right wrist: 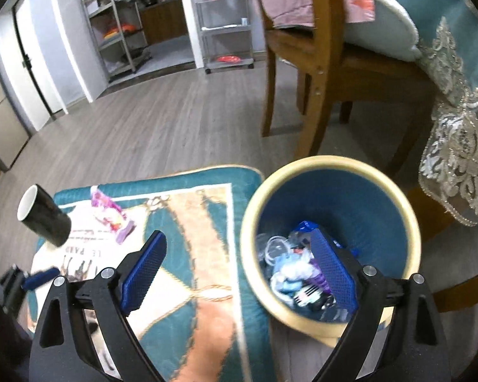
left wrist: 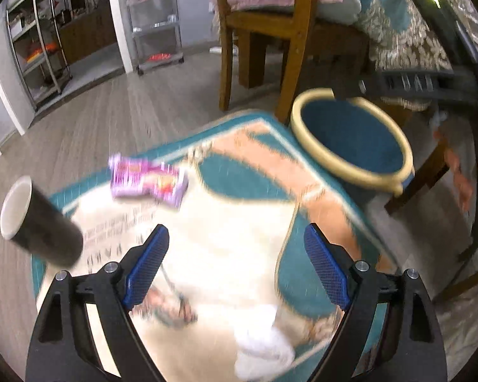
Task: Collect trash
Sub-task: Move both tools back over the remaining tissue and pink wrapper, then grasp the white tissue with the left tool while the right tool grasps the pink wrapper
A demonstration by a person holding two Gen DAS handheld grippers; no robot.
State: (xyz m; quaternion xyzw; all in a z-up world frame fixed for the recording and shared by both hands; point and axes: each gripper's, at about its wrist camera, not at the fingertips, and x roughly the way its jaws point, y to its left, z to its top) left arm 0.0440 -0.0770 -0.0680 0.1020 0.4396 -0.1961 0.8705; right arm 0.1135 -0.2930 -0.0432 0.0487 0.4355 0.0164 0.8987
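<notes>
A blue bin with a cream rim (left wrist: 350, 133) (right wrist: 328, 172) stands at the rug's right edge and holds several wrappers (right wrist: 290, 270). A purple snack wrapper (left wrist: 148, 181) (right wrist: 111, 216) lies on the patterned rug (left wrist: 226, 222) (right wrist: 188, 254). A black paper cup (left wrist: 38, 226) (right wrist: 44, 219) lies on its side at the rug's left edge. A white crumpled tissue (left wrist: 261, 347) lies on the rug below my left gripper (left wrist: 237, 235), which is open and empty. My right gripper (right wrist: 239, 245) is open and empty over the bin's left rim. The left gripper (right wrist: 32, 281) shows low at the left of the right wrist view.
A wooden chair (left wrist: 255, 31) (right wrist: 306, 63) stands behind the bin. A table with a teal lace cloth (right wrist: 455, 102) is at the right. Metal shelf racks (left wrist: 38, 41) (right wrist: 226, 16) stand by the far wall. Grey wood floor (right wrist: 162, 127) surrounds the rug.
</notes>
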